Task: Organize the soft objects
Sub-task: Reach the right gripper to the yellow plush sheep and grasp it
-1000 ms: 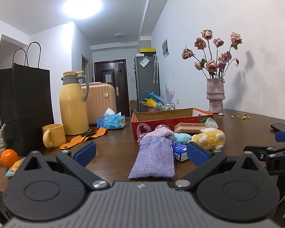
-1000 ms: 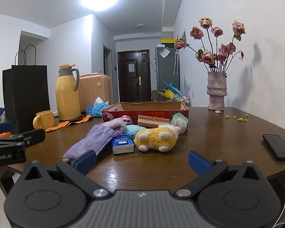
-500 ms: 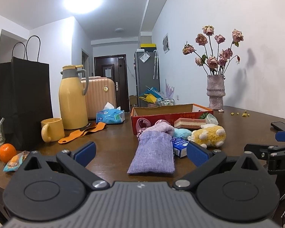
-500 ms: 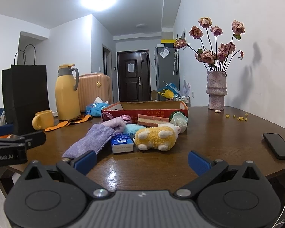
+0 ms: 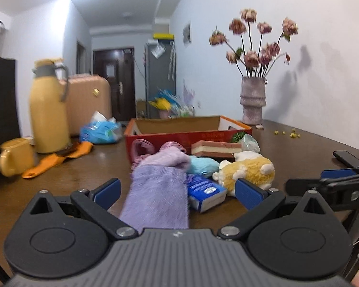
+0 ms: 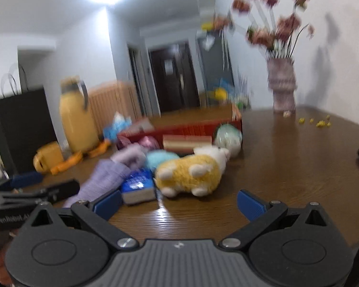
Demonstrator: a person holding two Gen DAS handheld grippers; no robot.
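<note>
Pouch [image 5: 158, 191] of purple cloth lies on the table [image 5: 287, 148], right in front of my left claw [image 5: 177, 189], which is wide open. It looks soft and light, so I think it will sag. I would pinch it across the middle. My right claw [image 6: 178, 201] is open too, near the yellow plush toy [image 6: 191, 172]. That view is blurry, but the toy looks squishy.

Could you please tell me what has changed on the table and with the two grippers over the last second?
Both grippers have moved forward toward the pile: the left gripper now lines up with the lavender fabric pouch, the right gripper nears the yellow-and-white plush toy. Both sets of jaws remain open, holding nothing. The pile, the red cardboard box and the wooden table are unchanged.
</note>
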